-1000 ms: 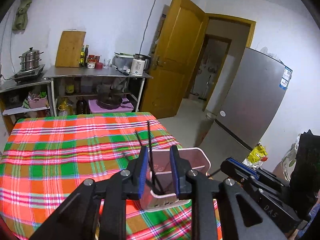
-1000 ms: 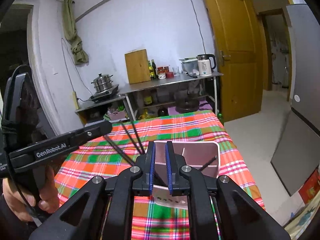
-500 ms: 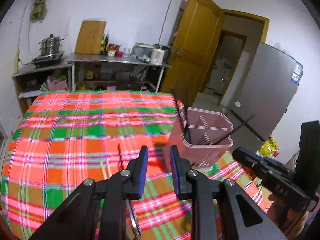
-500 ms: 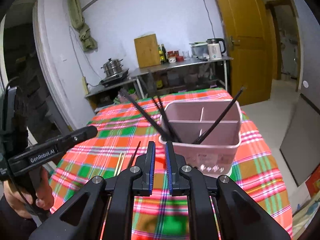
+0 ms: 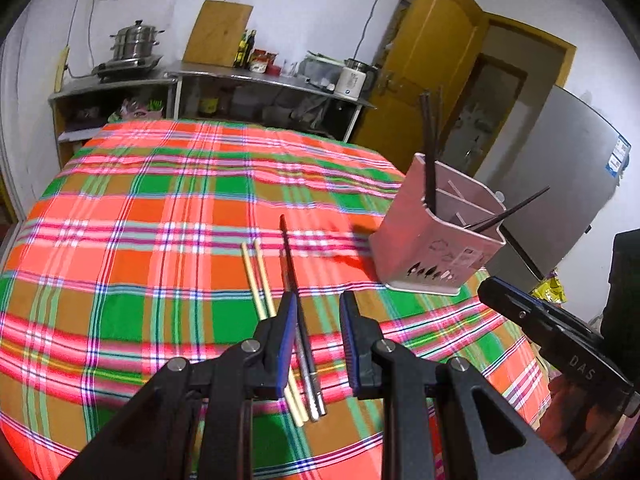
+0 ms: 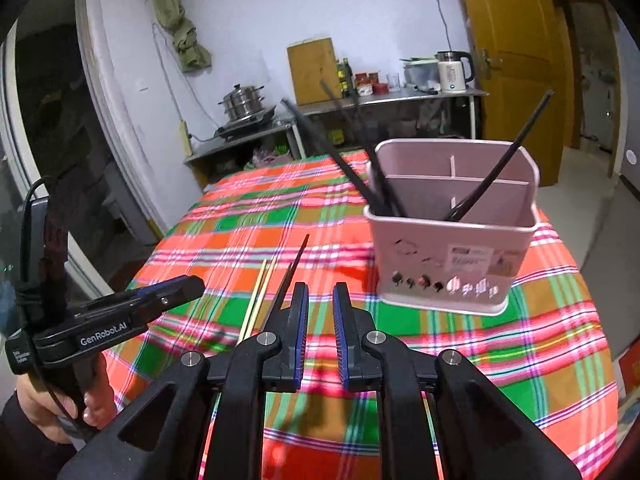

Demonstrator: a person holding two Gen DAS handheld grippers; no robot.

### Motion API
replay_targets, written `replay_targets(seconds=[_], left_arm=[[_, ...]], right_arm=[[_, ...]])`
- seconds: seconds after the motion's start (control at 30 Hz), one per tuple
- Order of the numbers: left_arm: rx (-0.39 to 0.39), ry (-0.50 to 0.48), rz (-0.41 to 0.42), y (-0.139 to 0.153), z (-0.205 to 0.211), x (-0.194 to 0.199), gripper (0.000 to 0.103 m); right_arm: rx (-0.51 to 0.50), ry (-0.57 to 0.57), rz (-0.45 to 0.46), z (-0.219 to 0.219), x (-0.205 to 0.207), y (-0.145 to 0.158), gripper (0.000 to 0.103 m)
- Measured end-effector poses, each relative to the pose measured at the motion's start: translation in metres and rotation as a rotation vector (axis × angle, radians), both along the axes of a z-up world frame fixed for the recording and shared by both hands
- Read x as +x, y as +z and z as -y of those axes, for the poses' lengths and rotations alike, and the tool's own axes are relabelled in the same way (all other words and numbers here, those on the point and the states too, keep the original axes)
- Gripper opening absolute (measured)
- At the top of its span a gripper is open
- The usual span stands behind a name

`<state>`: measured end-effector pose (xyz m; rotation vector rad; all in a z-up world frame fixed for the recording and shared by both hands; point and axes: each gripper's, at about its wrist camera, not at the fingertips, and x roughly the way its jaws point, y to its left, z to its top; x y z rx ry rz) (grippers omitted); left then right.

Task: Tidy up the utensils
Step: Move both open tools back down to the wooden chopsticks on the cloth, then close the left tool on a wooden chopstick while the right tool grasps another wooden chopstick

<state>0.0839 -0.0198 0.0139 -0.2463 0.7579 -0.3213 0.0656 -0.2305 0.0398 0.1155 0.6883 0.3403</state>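
Observation:
A pink divided utensil holder (image 5: pixel 434 248) (image 6: pixel 448 248) stands on the plaid tablecloth (image 5: pixel 160 220) and holds several black chopsticks (image 6: pixel 360 160). A black chopstick with a metal end (image 5: pixel 292 280) (image 6: pixel 290 276) and a pair of pale wooden chopsticks (image 5: pixel 256 280) (image 6: pixel 258 296) lie flat on the cloth left of the holder. My left gripper (image 5: pixel 318 320) is open and empty just above the lying chopsticks. My right gripper (image 6: pixel 320 312) is open a little and empty, in front of the holder.
The table edge drops off right of the holder. Behind the table stand metal shelves with a steamer pot (image 5: pixel 136 44), a cutting board (image 5: pixel 218 34), bottles and a kettle (image 5: pixel 354 80). A yellow door (image 5: pixel 424 80) and a grey fridge (image 5: pixel 560 168) are at the right.
Both grippers pulled back and down from above the holder. The left gripper now hovers over the chopsticks on the cloth. The right gripper's jaws have opened slightly.

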Motion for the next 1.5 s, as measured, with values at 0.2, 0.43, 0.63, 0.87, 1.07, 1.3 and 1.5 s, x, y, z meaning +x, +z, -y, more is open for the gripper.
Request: replay_targets(seconds=[0.2, 0.43, 0.63, 0.87, 1.07, 1.3, 1.5], left_arm=[[0.001, 0.031, -0.042, -0.018, -0.009, 0.007, 0.023], [0.007, 0.063, -0.093, -0.04, -0.016, 0.023, 0.023], [0.017, 0.081, -0.136, -0.058, -0.019, 0.042, 0.023], [0.023, 0.089, -0.15, -0.066, -0.017, 0.061, 0.023], [0.039, 0.086, -0.172, -0.075, -0.011, 0.075, 0.023], [0.103, 0.093, -0.145, -0.077, -0.005, 0.078, 0.022], [0.123, 0.112, -0.153, -0.077, -0.012, 0.077, 0.007]], right_arm=[[-0.009, 0.026, -0.03, -0.009, 0.006, -0.011, 0.013], [-0.018, 0.05, -0.074, -0.023, 0.015, -0.029, 0.013], [-0.017, 0.07, -0.118, -0.038, 0.032, -0.046, 0.012], [-0.019, 0.099, -0.154, -0.056, 0.05, -0.061, 0.012], [-0.031, 0.101, -0.16, -0.058, 0.053, -0.063, 0.012], [-0.032, 0.087, -0.168, -0.055, 0.055, -0.063, 0.012], [-0.037, 0.095, -0.165, -0.058, 0.055, -0.063, 0.012]])
